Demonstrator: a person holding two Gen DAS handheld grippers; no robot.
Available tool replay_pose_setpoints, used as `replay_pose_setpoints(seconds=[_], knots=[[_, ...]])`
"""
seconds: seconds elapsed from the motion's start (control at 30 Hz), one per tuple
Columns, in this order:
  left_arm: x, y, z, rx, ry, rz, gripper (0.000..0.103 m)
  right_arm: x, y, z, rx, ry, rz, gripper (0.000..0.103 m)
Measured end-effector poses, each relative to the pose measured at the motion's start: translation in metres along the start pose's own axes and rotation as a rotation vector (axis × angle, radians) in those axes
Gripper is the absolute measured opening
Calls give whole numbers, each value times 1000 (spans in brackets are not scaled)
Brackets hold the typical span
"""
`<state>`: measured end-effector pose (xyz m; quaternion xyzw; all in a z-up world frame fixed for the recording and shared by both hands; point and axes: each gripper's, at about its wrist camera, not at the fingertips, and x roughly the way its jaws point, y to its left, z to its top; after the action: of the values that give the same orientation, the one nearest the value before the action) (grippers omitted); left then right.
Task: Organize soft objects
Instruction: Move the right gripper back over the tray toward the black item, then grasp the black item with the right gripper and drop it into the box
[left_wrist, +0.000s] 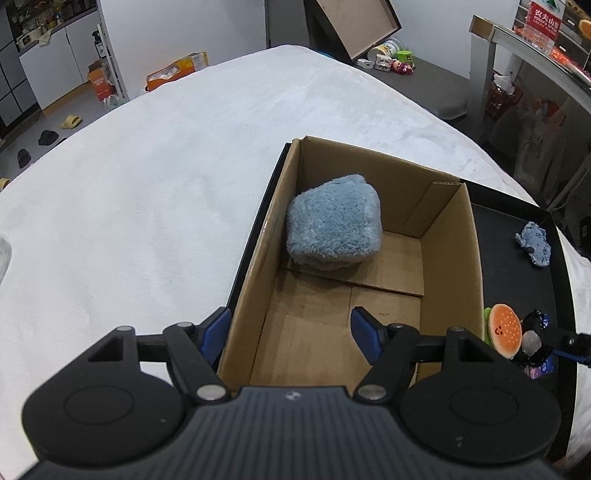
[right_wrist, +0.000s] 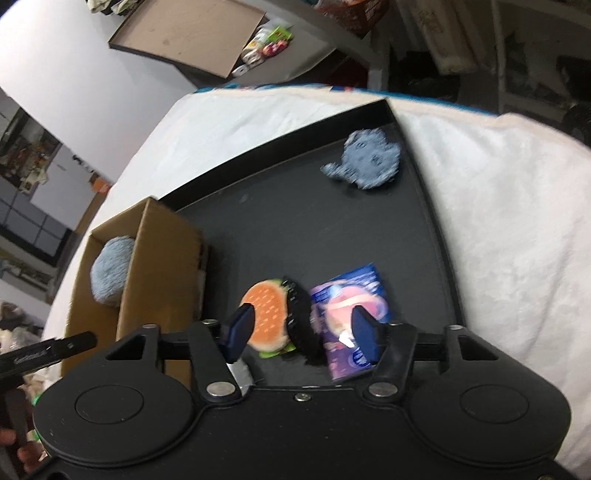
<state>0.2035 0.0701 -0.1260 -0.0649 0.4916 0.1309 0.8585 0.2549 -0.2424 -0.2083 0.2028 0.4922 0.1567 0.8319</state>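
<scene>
Right-wrist view only: purple packet (right_wrist: 349, 317), lower centre, between spread right gripper (right_wrist: 301, 332) jaws beside burger plush (right_wrist: 266, 317); left gripper (left_wrist: 290, 338) jaws spread astride cardboard box (left_wrist: 454, 266) wall.

Cardboard box (left_wrist: 450, 258): open top, sits on left part of black tray (right_wrist: 369, 229). 1 fluffy blue folded cloth (left_wrist: 332, 221) inside, at the far-left corner, rest of box floor bare. On tray right of box: burger plush (right_wrist: 267, 317), orange bun, green edge, tilted on its side, touching a black soft item (right_wrist: 301, 325), and a purple packet (right_wrist: 351, 295) lying flat just right of that. Small blue-grey plush (right_wrist: 367, 160) lies flat near tray's far-right corner, well apart.
</scene>
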Motion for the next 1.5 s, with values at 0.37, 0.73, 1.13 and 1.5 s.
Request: replay_pose_setpoints(seconds=[0.37, 0.73, 1.13, 1.5], knots=[[3, -3, 2, 3, 12, 15, 70, 13, 2, 0, -37, 44, 43, 14], [4, 3, 1, -4, 5, -15, 70, 0, 12, 8, -74, -2, 40, 12], [1, 17, -5, -51, -21, -49, 70, -17, 45, 17, -157, -55, 36, 12], [-3, 28, -8, -82, -45, -85, 69, -22, 77, 26, -206, -89, 36, 12]])
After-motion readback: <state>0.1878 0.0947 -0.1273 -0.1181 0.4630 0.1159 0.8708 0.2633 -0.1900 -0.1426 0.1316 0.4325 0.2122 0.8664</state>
